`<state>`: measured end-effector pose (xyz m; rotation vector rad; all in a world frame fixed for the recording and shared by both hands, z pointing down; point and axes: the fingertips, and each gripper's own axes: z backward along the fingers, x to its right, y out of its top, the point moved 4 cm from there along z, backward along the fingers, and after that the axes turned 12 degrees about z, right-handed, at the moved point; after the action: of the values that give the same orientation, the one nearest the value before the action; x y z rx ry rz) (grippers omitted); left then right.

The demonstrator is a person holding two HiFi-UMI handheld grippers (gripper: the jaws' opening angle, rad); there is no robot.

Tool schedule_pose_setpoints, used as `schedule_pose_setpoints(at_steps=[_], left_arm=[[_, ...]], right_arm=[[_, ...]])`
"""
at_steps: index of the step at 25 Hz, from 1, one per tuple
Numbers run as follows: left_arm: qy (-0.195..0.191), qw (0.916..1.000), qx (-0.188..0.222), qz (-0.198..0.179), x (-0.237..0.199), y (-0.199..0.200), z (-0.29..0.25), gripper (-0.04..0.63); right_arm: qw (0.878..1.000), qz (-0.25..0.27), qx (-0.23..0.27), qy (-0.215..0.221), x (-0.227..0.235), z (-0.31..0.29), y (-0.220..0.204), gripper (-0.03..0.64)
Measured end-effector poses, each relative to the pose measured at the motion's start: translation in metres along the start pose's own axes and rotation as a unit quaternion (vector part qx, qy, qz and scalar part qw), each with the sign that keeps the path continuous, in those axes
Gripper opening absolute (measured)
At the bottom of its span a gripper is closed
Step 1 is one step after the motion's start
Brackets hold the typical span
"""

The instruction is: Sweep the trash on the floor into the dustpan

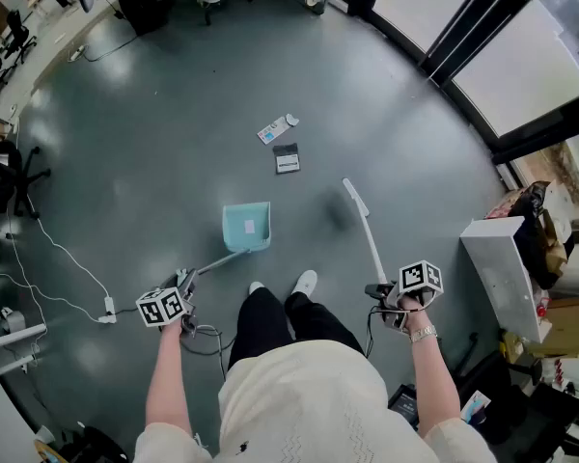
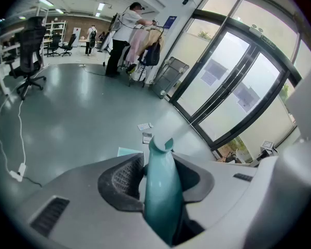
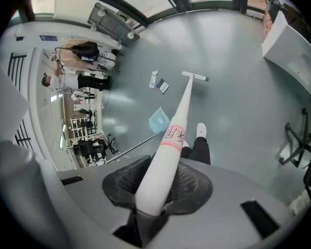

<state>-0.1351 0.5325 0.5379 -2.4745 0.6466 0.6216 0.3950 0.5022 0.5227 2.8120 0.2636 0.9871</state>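
Note:
A pale teal dustpan point(image 1: 247, 227) rests on the grey floor in front of my feet, its long handle point(image 1: 217, 262) running back to my left gripper point(image 1: 181, 299), which is shut on the handle's teal grip point(image 2: 160, 191). My right gripper point(image 1: 386, 295) is shut on the white broom handle point(image 3: 168, 144); the broom head point(image 1: 354, 197) is right of the dustpan, raised or just touching the floor. Two pieces of trash lie beyond the dustpan: a white carton point(image 1: 276, 128) and a dark flat packet point(image 1: 287, 158). Both show in the right gripper view as carton point(image 3: 154, 79) and packet point(image 3: 163, 86).
A white cabinet point(image 1: 502, 278) with clutter stands at the right, glass doors point(image 1: 482, 46) behind it. Cables point(image 1: 63, 278) and a power strip point(image 1: 108, 307) trail on the floor at left. Office chairs point(image 1: 10, 177) and people point(image 2: 122, 38) are farther off.

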Motion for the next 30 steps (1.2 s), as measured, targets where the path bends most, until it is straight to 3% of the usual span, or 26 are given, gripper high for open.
schedule_pose_setpoints(at_steps=[5,9,13,19,25,30], left_arm=[[-0.012,0.9975,-0.012,-0.069,0.032,0.078,-0.069,0.137],[-0.016,0.9886,-0.05,-0.142,0.045,0.116,-0.125,0.135],[-0.012,0.9762,-0.1,-0.192,0.06,0.152,-0.181,0.135],[-0.027,0.9513,-0.166,-0.259,0.074,0.19,-0.246,0.135],[-0.039,0.9364,-0.192,-0.291,0.073,0.206,-0.277,0.135],[-0.015,0.9457,-0.176,-0.273,0.064,0.217,-0.302,0.132]], right_arm=[[0.999,0.033,0.021,-0.014,-0.025,0.007,0.099,0.093],[0.998,0.045,0.023,-0.027,-0.055,-0.002,0.167,0.092],[0.999,0.01,0.034,-0.003,-0.089,-0.005,0.224,0.092],[0.999,-0.018,0.038,0.018,-0.122,-0.027,0.298,0.092],[1.0,-0.009,0.012,0.003,-0.128,-0.075,0.335,0.092],[1.0,0.007,-0.019,0.002,-0.128,-0.106,0.366,0.092]])
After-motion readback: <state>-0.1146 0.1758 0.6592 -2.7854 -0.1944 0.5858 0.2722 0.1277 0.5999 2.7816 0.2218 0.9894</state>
